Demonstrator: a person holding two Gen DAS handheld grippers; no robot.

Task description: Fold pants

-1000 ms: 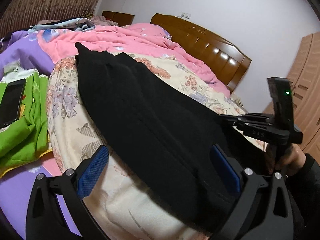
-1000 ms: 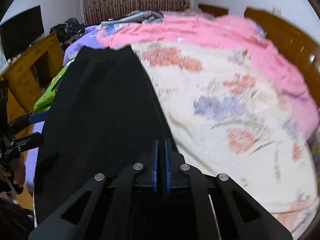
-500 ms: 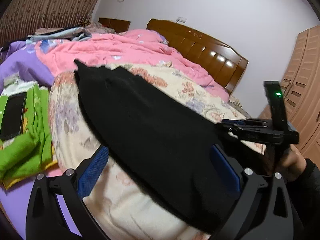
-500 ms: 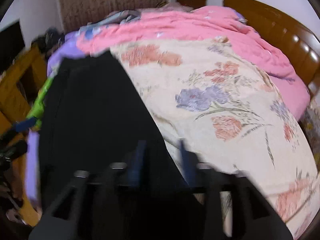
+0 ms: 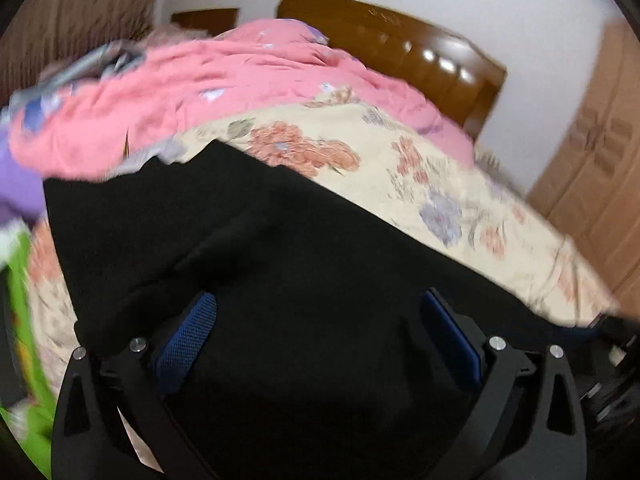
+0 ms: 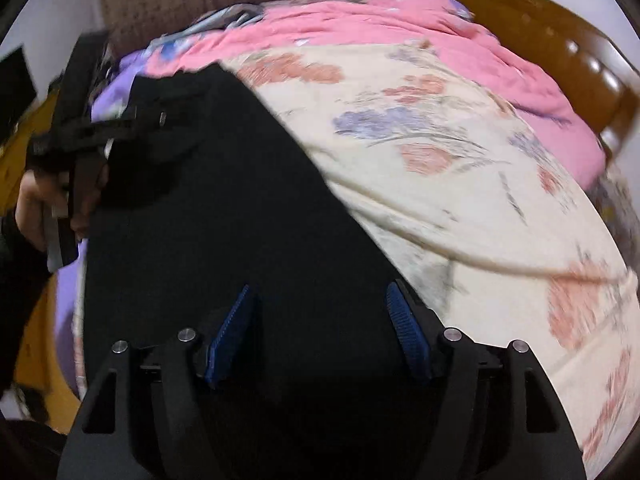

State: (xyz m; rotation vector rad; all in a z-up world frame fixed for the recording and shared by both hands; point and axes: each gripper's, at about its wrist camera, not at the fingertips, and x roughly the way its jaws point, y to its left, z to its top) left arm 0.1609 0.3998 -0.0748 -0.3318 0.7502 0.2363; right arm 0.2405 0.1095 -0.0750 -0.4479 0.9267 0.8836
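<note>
Your right gripper (image 6: 316, 328), which a second ago had its jaws pressed together on the near edge of the black pants (image 6: 224, 208), now has them spread wide, and the fabric lies flat between and beyond the two blue pads, so you have let go of the cloth. Your left gripper (image 5: 320, 332) was open before and is open now; what changed is its place, because it has moved in over the pants, and dark fabric now fills the space between its jaws where before the floral quilt (image 5: 400, 168) was seen under its left pad. In the right wrist view the left gripper shows far ahead and to the left of the jaws, above the far part of the garment, with your left hand (image 6: 36, 208) on its handle. The pants lie stretched on the floral quilt, running from just under both grippers away toward the pink blanket (image 6: 400, 28), and the quilt is bare to the right of the jaws. I judge that the spreading or pulling step is finished and neither gripper holds anything, so the next grasp must be chosen anew. Both views are blurred by motion, so I cannot tell if the pads touch the cloth.
</note>
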